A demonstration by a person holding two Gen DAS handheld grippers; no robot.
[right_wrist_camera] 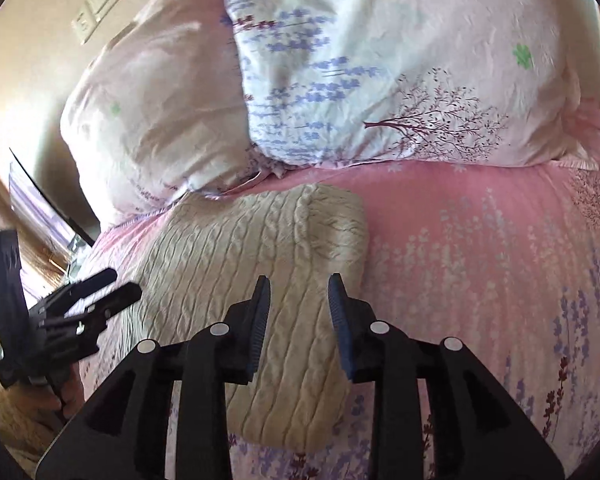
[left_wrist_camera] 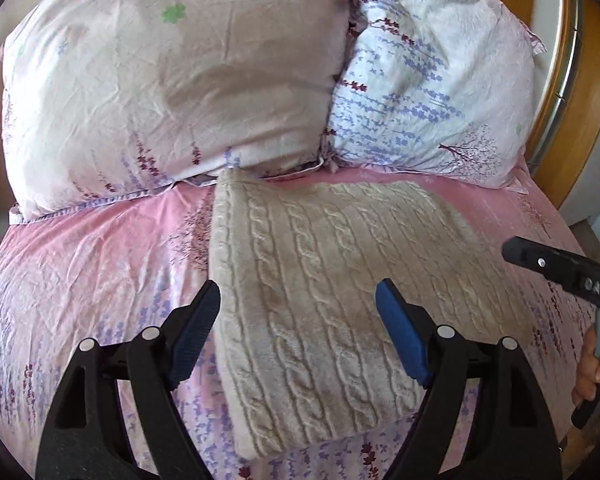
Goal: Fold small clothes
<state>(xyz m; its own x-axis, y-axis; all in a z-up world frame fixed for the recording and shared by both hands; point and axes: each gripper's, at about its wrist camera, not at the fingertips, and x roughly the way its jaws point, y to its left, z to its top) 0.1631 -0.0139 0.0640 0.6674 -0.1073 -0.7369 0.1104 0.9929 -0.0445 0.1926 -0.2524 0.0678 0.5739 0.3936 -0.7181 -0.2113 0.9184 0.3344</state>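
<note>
A cream cable-knit garment (left_wrist_camera: 320, 300) lies folded into a flat rectangle on the pink floral bedsheet (left_wrist_camera: 92, 280). My left gripper (left_wrist_camera: 298, 300) is open and empty, held just above its near left part. The right gripper shows at the right edge of the left wrist view (left_wrist_camera: 512, 254), over the sheet beside the garment. In the right wrist view the same garment (right_wrist_camera: 260, 240) lies under my right gripper (right_wrist_camera: 298, 288), which is open and empty above its near right part. The left gripper (right_wrist_camera: 114, 284) shows at the left, above the garment's left edge.
Two floral pillows (left_wrist_camera: 172, 88) (left_wrist_camera: 432, 92) lean at the head of the bed, touching the garment's far end. A wooden headboard with a metal rail (left_wrist_camera: 564, 92) curves at the right. A wall with a switch plate (right_wrist_camera: 96, 4) is at the left.
</note>
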